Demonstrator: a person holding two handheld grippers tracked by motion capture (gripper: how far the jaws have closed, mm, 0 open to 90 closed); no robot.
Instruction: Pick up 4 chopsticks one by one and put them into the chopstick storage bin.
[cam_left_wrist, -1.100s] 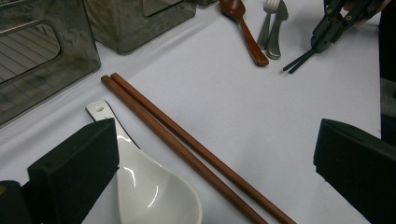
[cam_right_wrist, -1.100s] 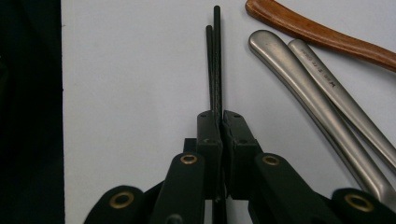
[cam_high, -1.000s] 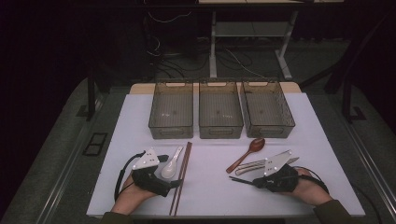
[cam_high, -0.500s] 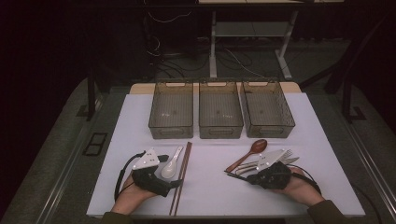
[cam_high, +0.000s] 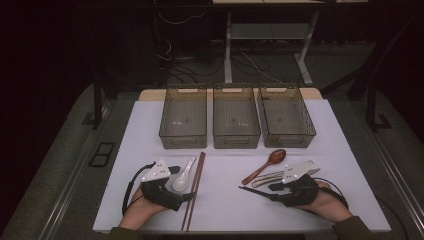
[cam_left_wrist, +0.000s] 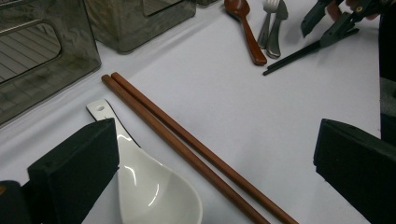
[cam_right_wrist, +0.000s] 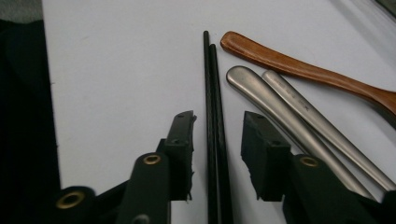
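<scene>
Two slim black chopsticks (cam_right_wrist: 214, 126), smooth and matte, are lying side by side on the white bench (cam_high: 225, 200), running between the jaws of the right gripper (cam_right_wrist: 217, 158), which is standing open around them without clamping. Just beside them are resting two brushed-metal handles (cam_right_wrist: 299, 116) and one glossy brown wooden spoon (cam_high: 265, 166). The left gripper (cam_left_wrist: 210, 172) is gaping wide over one white ceramic spoon (cam_left_wrist: 149, 186) and two reddish wooden chopsticks (cam_left_wrist: 187, 144). Three ribbed, smoky translucent bins (cam_high: 236, 120) are sitting in a row behind.
</scene>
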